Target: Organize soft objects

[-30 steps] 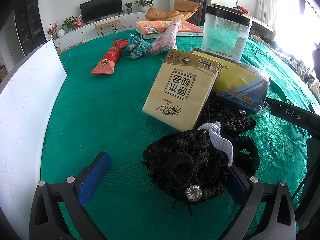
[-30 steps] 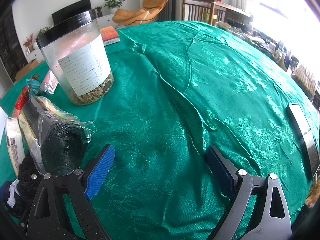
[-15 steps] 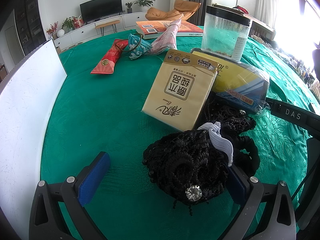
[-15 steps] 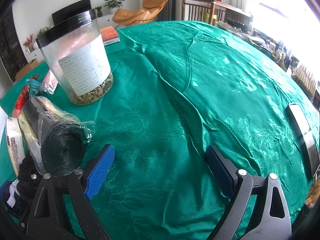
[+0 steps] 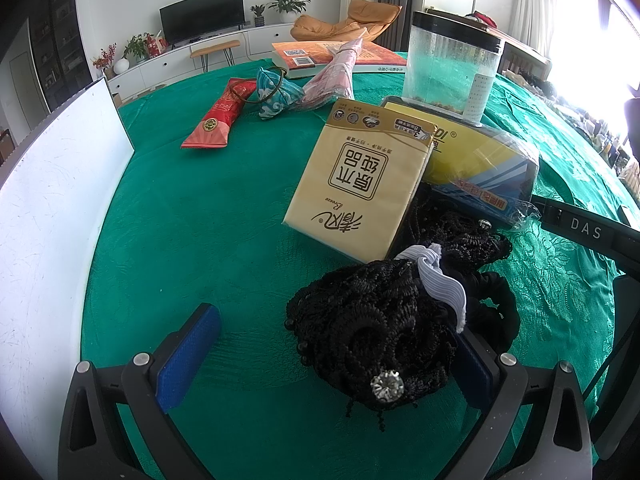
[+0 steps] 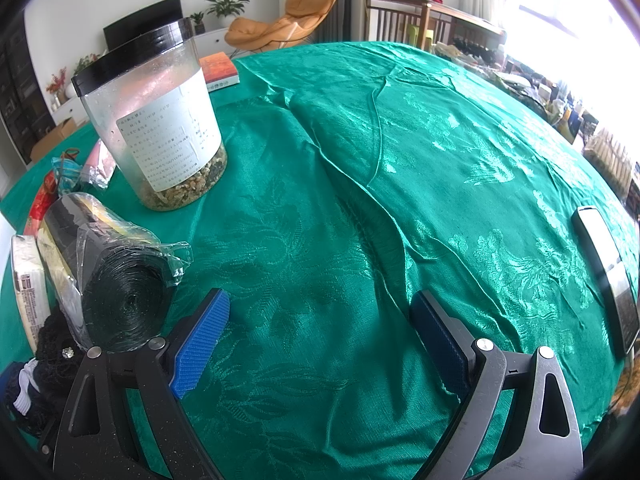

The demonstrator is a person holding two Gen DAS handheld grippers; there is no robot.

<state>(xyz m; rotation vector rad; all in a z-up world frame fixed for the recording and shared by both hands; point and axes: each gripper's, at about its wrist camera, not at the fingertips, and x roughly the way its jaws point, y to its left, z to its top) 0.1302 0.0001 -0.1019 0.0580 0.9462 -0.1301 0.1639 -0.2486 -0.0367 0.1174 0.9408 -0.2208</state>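
Note:
A heap of black crocheted hair pieces with a rhinestone and a white elastic band lies on the green tablecloth. My left gripper is open around its near part, the right finger against the heap. Behind it leans a tan tissue pack on a yellow-blue wrapped pack. Far back lie a red pouch, a teal pouch and a pink pouch. My right gripper is open over bare cloth, holding nothing.
A clear jar with a black lid stands behind the packs, a roll of black bags beside it. An orange book lies at the back, a white board stands on the left, a remote lies at the right.

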